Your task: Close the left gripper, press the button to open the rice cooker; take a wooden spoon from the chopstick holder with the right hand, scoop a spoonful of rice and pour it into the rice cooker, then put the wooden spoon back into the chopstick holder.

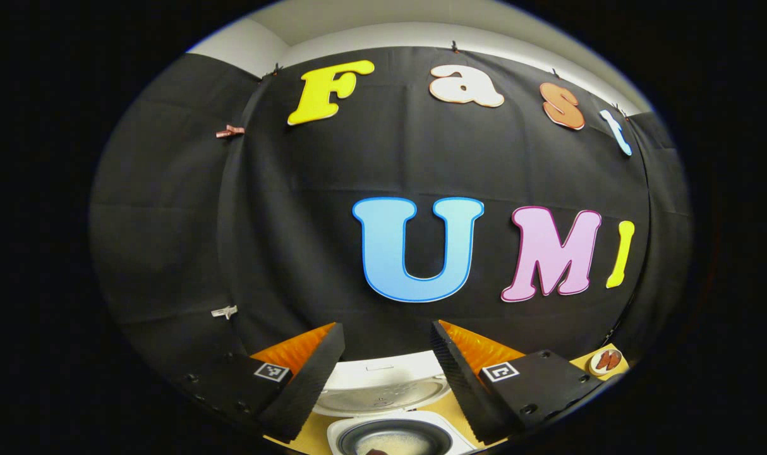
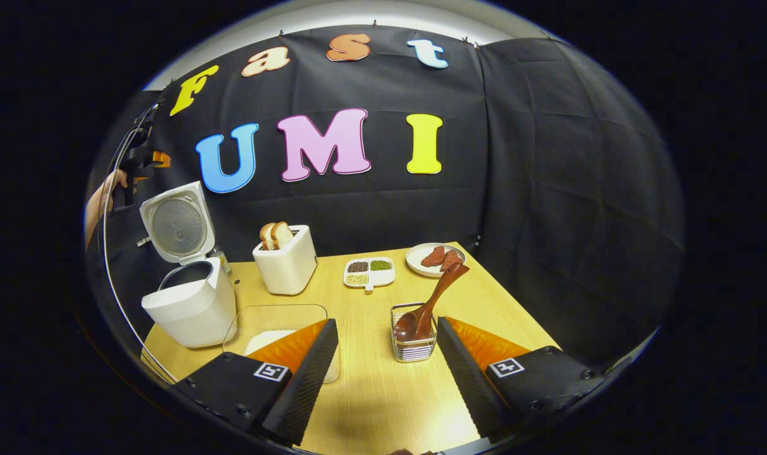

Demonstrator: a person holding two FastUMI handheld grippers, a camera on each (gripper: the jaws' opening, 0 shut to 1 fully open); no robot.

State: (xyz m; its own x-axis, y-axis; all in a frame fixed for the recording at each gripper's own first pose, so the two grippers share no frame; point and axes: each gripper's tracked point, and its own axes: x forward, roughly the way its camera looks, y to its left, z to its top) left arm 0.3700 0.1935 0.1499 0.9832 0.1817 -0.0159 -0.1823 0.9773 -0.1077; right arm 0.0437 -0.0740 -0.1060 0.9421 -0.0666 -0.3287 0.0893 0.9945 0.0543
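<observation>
Clear container beside chopstick holder

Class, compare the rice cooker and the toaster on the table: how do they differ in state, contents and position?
The rice cooker stands with its lid tipped up, its pot exposed; the toaster has no lid, only top slots. The toaster holds bread slices poking out; what lies in the rice cooker's pot is hard to tell. The rice cooker sits at the table's left edge, the toaster farther back, toward the middle. Both are white and upright.
</observation>
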